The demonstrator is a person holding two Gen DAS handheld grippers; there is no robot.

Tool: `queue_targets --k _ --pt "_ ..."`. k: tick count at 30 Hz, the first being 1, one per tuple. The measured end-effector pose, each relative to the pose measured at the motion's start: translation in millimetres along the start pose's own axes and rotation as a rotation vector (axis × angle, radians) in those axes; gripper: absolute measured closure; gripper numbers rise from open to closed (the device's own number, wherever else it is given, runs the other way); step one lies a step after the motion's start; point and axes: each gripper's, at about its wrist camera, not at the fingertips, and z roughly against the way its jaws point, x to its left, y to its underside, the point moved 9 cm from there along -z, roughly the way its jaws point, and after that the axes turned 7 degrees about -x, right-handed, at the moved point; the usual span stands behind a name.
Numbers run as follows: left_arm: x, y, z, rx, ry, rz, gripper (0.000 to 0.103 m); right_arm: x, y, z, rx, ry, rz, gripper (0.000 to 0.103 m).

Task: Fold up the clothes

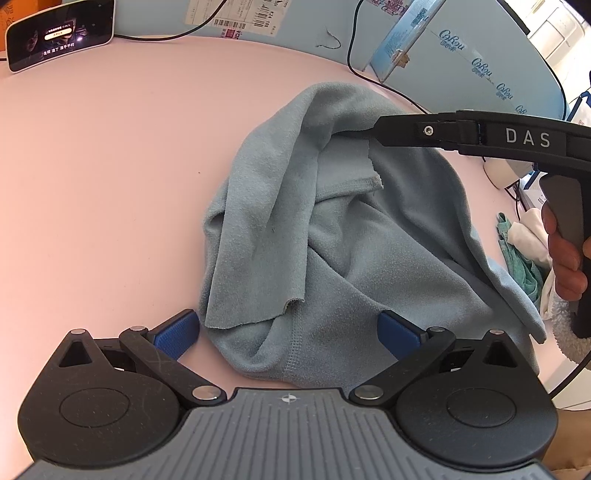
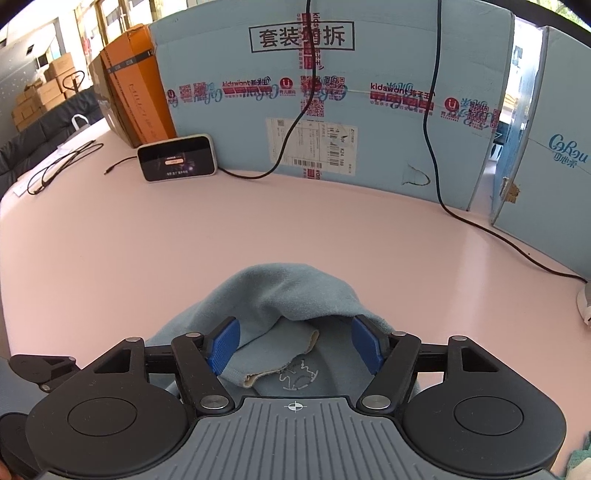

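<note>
A pink worktop (image 1: 92,184) fills both views, walled along its far edge by pale blue cardboard boxes (image 2: 332,110).

Toward the far left corner a small screen device (image 1: 61,35) lies flat, its display lit, with a dark cable (image 1: 166,36) running away from it along the far edge. In the right wrist view an orange box (image 2: 136,85) stands just left of the device.

The left tongs (image 1: 288,332) sit at the near edge, jaws spread wide with nothing gripped. The left blue pad (image 1: 175,334) is over bare worktop just beside the cloth; the right pad (image 1: 400,332) lies over the fabric.

A grey-blue garment (image 1: 332,240) lies crumpled in a heap around the middle of the worktop, folds bunched and a stitched hem showing near the tongs.

The right tongs (image 2: 295,347) reach in over the far side of the heap. Their jaws stand apart, a fold of the garment lying loosely between the blue pads without being pinched. A pale printed figure (image 2: 299,374) shows on the cloth beneath them.

At the right edge a hand (image 1: 565,258) grips the right tool's handle. Behind it lie a few more cloths (image 1: 524,251), green and white, in a small pile.
</note>
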Motion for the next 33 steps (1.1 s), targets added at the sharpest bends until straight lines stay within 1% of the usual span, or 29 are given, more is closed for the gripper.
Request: queue_targets --k 5,9,15,16,17,18,21,22,24,27,30,33 --pt "7.8 5.3 4.4 -0.003 0.000 0.001 0.000 -2.4 5.2 5.3 0.006 0.005 0.001 0.034" --pt "18.7 9.3 14.8 -0.008 0.002 0.005 0.000 -2.6 11.6 11.6 0.015 0.020 0.034 0.034" --pt "21.9 11.4 20.0 -0.019 0.012 0.009 0.000 0.5 21.1 21.4 0.025 0.031 0.091 0.034" --pt "23.5 13.0 21.6 -0.021 0.015 0.010 0.000 2.9 20.8 23.0 0.019 0.027 0.109 0.034" --pt "23.9 14.2 22.4 -0.024 0.018 0.011 0.000 6.4 19.6 24.1 0.010 0.023 0.130 0.029" --pt "15.1 12.7 16.5 -0.026 0.022 0.013 0.000 9.9 18.3 25.2 0.000 0.019 0.151 0.027" --pt "20.7 14.2 21.7 -0.033 0.034 0.019 0.000 28.2 10.6 25.3 -0.031 -0.014 0.236 0.026" --pt "18.0 17.9 14.8 -0.036 0.039 0.021 0.000 36.3 9.0 23.4 -0.034 -0.030 0.270 0.026" --pt "19.2 22.0 17.4 -0.046 0.052 0.026 0.000 52.7 6.2 19.1 -0.041 -0.063 0.339 0.026" --pt "2.8 26.0 7.7 -0.066 0.071 0.036 0.000 75.0 8.7 5.6 -0.019 -0.090 0.459 0.024" --pt "3.9 32.8 12.2 -0.086 0.085 0.043 0.000 92.5 14.0 -7.5 0.001 -0.110 0.554 0.024" --pt "-2.1 32.4 9.1 -0.099 0.093 0.034 0.000 103.7 19.4 -22.4 0.043 -0.132 0.585 0.024"
